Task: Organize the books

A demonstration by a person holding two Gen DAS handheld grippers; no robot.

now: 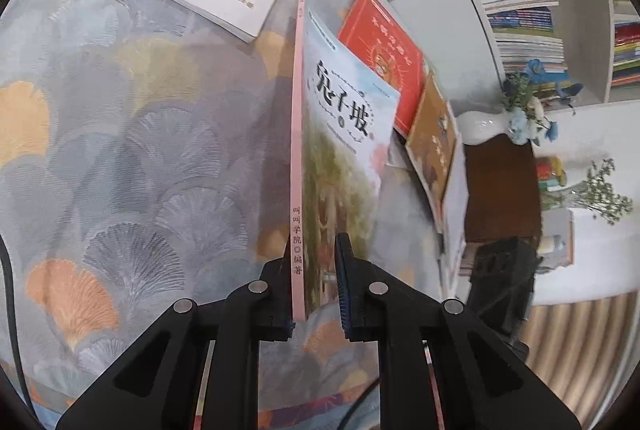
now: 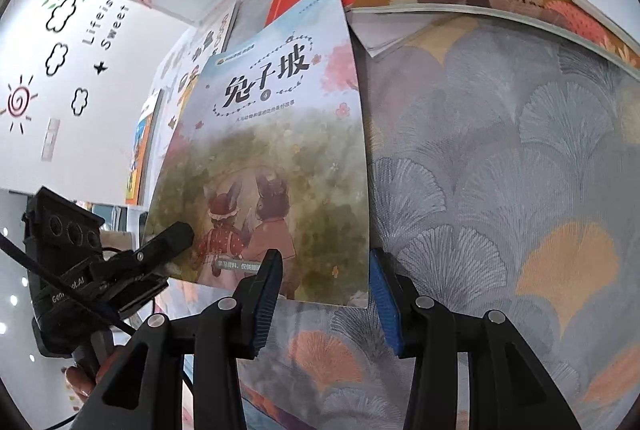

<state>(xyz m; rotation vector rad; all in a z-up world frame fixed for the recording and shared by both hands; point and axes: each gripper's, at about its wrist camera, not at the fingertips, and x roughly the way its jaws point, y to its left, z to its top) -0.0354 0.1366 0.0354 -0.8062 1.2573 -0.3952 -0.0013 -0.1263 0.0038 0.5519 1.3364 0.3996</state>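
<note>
Left claw (image 1: 314,282) clamped on thin, floppy book (image 1: 344,158) near spine; right claw (image 2: 322,294) agape at loose corner.

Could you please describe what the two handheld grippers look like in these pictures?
Both the left gripper and the right gripper have black angular plastic arms with round silver pivot pins and ribbed blue finger pads. A black cable trails beside the left one.
</note>
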